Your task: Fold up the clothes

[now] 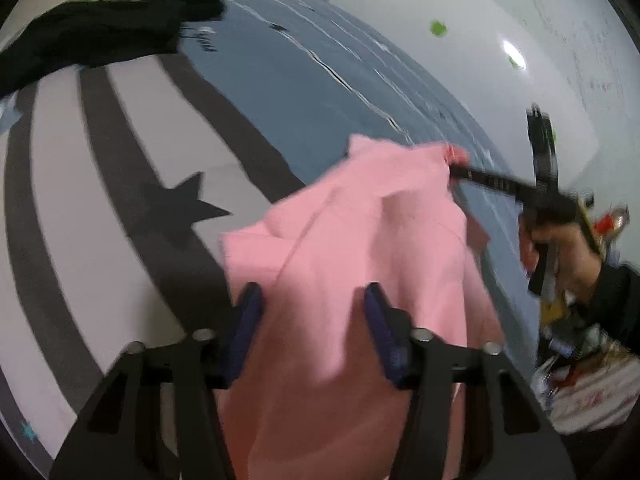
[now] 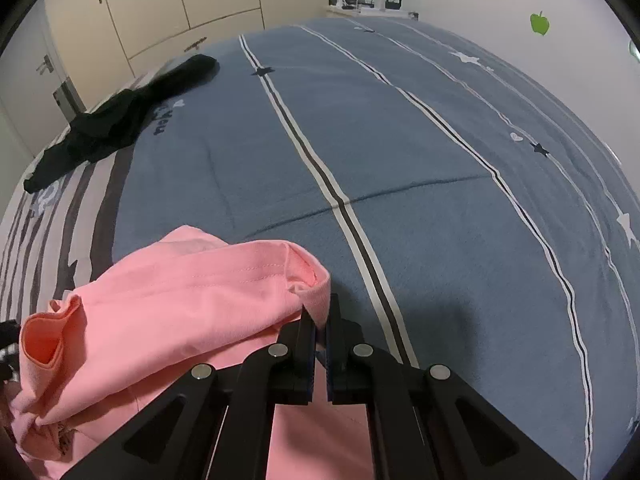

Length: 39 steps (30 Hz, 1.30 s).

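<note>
A pink garment (image 1: pixel 360 240) lies bunched on the blue striped bedcover (image 1: pixel 300 80). My left gripper (image 1: pixel 312 308) hovers over it with its blue-padded fingers (image 1: pixel 248 316) well apart; pink cloth fills the gap, and the pads do not visibly press on it. In the right wrist view my right gripper (image 2: pixel 320 320) is shut on a hemmed corner of the pink garment (image 2: pixel 180 300), lifting that edge slightly off the bedcover (image 2: pixel 400 160). The left wrist view shows the right gripper (image 1: pixel 460 170) from the side, held by a hand (image 1: pixel 560 256), pinching the far corner.
A black garment (image 2: pixel 120 120) lies crumpled at the bed's far left edge, also seen as a black garment (image 1: pixel 100 36). Cream wardrobe doors (image 2: pixel 180 8) stand beyond the bed. A white wall (image 1: pixel 520 60) runs along the right side. A cluttered bag (image 1: pixel 592 396) sits beside the bed.
</note>
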Each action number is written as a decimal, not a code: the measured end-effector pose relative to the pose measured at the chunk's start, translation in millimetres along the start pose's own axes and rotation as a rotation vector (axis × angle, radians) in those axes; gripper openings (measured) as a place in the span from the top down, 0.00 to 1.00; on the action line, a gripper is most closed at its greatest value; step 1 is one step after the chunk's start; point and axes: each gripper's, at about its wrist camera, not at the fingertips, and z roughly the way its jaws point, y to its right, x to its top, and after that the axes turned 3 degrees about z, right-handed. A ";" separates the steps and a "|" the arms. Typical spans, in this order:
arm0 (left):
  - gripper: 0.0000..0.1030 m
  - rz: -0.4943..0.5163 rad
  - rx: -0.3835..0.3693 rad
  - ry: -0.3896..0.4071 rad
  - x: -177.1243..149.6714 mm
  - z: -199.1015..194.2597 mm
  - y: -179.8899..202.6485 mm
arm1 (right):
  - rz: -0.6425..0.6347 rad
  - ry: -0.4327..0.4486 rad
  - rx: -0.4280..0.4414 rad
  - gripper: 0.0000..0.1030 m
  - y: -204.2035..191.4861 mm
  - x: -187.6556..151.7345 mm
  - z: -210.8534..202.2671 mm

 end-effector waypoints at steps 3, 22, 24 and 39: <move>0.86 0.022 0.007 0.004 -4.4 -5.3 9.0 | 0.000 0.002 0.007 0.97 0.7 -0.1 0.8; 0.97 -0.282 0.521 0.333 14.3 -166.3 -138.1 | -0.113 0.095 0.052 0.97 -80.3 74.0 -10.5; 0.97 -0.293 0.616 0.344 18.6 -194.0 -164.1 | -0.142 0.111 0.057 0.97 -108.9 98.7 -5.3; 0.97 -0.513 0.992 0.312 20.4 -268.3 -317.9 | -0.193 0.171 0.014 0.97 -262.9 241.2 45.0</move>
